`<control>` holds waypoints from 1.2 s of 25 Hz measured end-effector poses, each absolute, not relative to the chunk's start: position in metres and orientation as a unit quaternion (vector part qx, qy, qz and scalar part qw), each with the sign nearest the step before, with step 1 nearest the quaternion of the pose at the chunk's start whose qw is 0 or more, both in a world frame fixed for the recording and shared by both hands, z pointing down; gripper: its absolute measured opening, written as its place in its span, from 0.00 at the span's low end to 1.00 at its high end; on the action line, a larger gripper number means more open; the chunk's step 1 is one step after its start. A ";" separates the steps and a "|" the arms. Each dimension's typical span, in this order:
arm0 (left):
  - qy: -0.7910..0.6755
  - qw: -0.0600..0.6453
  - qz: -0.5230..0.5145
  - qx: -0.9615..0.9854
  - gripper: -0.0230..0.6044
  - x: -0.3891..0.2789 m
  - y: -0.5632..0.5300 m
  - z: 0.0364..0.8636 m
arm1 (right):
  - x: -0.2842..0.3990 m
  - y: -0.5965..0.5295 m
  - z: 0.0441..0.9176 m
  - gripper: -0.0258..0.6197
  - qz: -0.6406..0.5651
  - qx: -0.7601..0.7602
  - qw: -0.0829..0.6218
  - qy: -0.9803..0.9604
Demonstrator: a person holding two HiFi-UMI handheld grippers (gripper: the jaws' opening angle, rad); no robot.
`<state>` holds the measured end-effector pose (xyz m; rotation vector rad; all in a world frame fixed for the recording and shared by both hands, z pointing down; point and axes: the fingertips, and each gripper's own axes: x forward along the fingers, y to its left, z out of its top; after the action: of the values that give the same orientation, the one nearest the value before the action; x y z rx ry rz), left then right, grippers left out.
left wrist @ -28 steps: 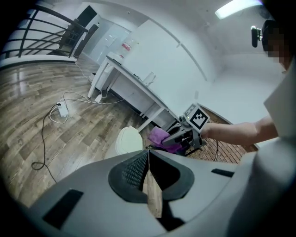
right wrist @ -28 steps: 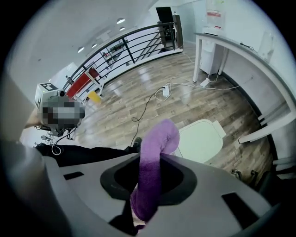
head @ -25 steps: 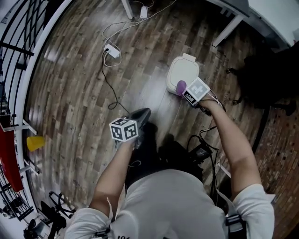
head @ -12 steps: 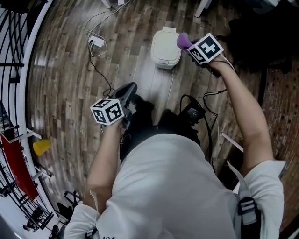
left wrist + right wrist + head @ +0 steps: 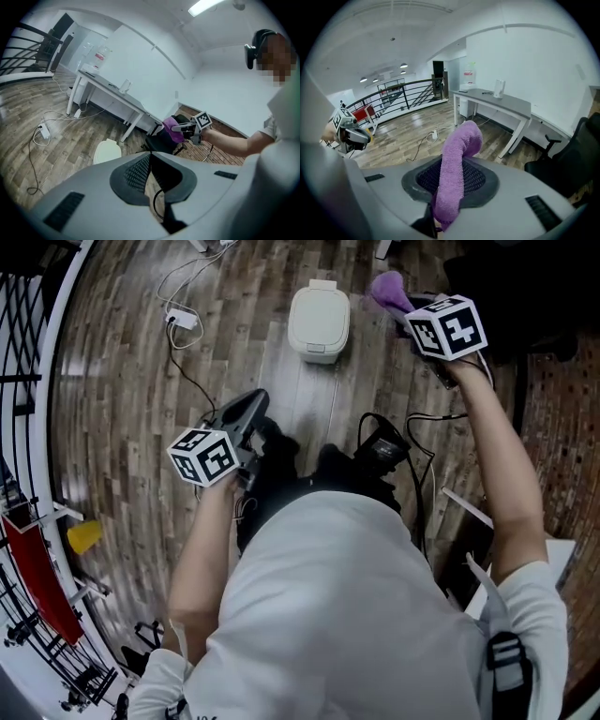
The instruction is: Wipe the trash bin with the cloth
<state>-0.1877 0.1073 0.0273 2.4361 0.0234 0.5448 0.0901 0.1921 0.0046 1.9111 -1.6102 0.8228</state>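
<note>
1. The small white plastic trash bin (image 5: pixel 319 320) stands with its lid closed on the wood-plank floor (image 5: pixel 131 427), ahead of the person. The left gripper view shows the trash bin (image 5: pixel 107 151) low on the floor, near the legs of a long white desk (image 5: pixel 112 96).
2. The purple knitted cloth (image 5: pixel 387 287) is in the right gripper (image 5: pixel 410 307), whose jaws are clamped on its lower part. In the right gripper view the cloth (image 5: pixel 459 145) rises from between the pads and curls over at the top. This leaves a soft free end, not the hard jaws, to meet the bin.
3. The right gripper is held up and to the right of the bin, clear of it. The cloth touches nothing, so no wiping contact is being made at this moment.
4. The left gripper (image 5: pixel 246 411) is at the person's left side, well short of the bin. In the left gripper view its jaws meet at the tips with nothing between them. It looks parked out of the way, since the wiping seems a one-gripper job, though it is free to steady the bin.
5. The next move likely calls for lowering the cloth onto the lid. The light bin may slide on the smooth floor. A white power strip with its cable (image 5: pixel 181 320) lies to the bin's left.
</note>
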 end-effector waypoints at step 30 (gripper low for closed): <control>0.173 0.309 0.162 0.921 0.04 -0.275 0.096 -0.074 | -0.120 0.283 -0.081 0.18 0.273 0.842 0.107 -0.454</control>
<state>-0.2745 0.0958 -0.0738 2.4345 0.4574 0.4291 -0.1205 0.2834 -0.0805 2.4783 -1.3356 0.8051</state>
